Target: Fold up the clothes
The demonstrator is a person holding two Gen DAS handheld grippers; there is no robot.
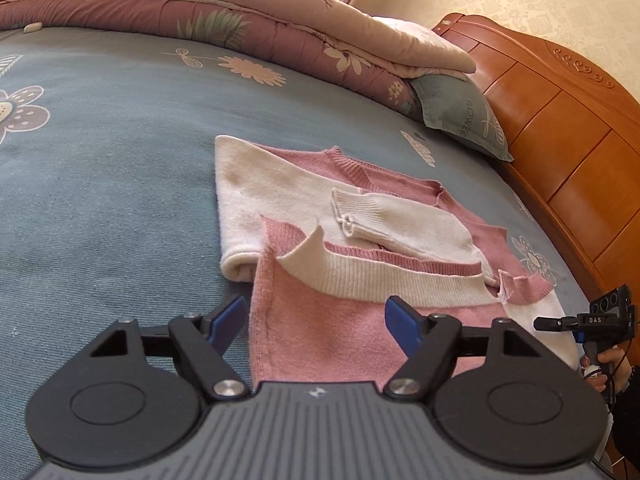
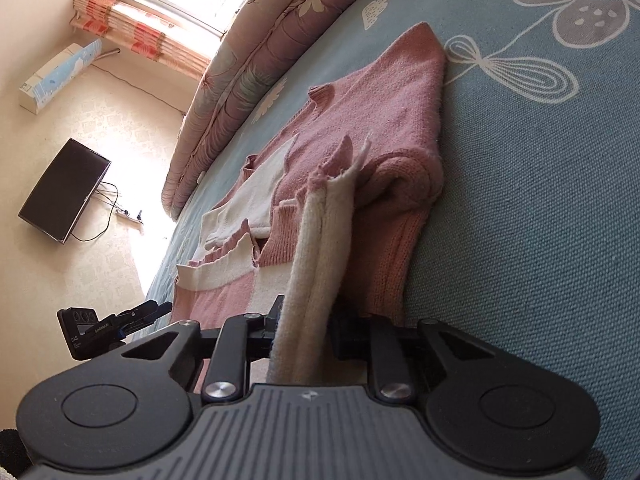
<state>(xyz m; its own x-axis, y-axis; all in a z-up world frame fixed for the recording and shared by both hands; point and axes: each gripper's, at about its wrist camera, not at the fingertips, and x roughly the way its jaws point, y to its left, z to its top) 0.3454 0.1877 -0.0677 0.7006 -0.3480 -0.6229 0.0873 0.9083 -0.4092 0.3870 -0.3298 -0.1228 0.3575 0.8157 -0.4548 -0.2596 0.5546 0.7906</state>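
A pink and cream knitted sweater (image 1: 360, 208) lies partly folded on the blue flowered bed sheet (image 1: 100, 160), with a cream sleeve laid across its middle. My left gripper (image 1: 316, 312) is open over the sweater's near pink corner; the cloth lies between its blue pads (image 1: 402, 328) and they do not press on it. In the right wrist view the sweater (image 2: 380, 120) stretches away from me, and my right gripper (image 2: 308, 328) is shut on its cream ribbed edge (image 2: 320, 248), which rises doubled from the jaws. Each gripper also shows in the other's view: the right gripper (image 1: 560, 322), the left gripper (image 2: 156, 308).
A rolled pink floral quilt (image 1: 240, 20) runs along the far side of the bed, with a grey-blue pillow (image 1: 460, 116) against the orange wooden headboard (image 1: 560, 120). Past the bed are a wall television (image 2: 64, 192) and an air conditioner (image 2: 60, 76). A hand (image 1: 608, 364) holds the right gripper's handle.
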